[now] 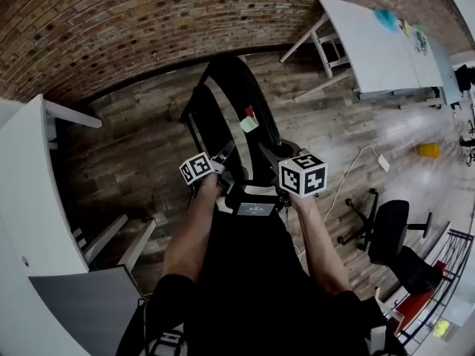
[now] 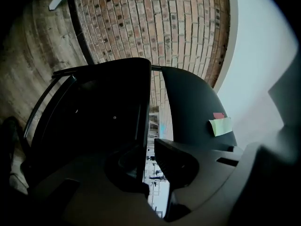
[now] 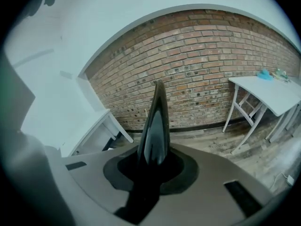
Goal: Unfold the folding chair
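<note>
The black folding chair point(image 1: 236, 87) stands on the wood floor in front of me, partly folded. Its curved backrest point(image 2: 195, 102) carries a green and a red sticky note point(image 1: 249, 120). The seat panel point(image 2: 94, 121) is to the left of the backrest. My left gripper point(image 1: 223, 162) is shut on the seat's thin edge point(image 2: 145, 126), which runs down between its fingers. My right gripper point(image 1: 276, 170) is shut on a glossy black edge of the chair point(image 3: 155, 126), which rises from its jaws in the right gripper view. In the left gripper view, the left gripper point(image 2: 151, 147) shows a sliver of light beside the edge.
A brick wall point(image 1: 111, 21) runs behind the chair. A white table point(image 1: 30, 199) stands at the left and another point(image 1: 371, 43) at the upper right. A black office chair point(image 1: 390, 236) and a white cable point(image 1: 349, 176) are on the floor to the right.
</note>
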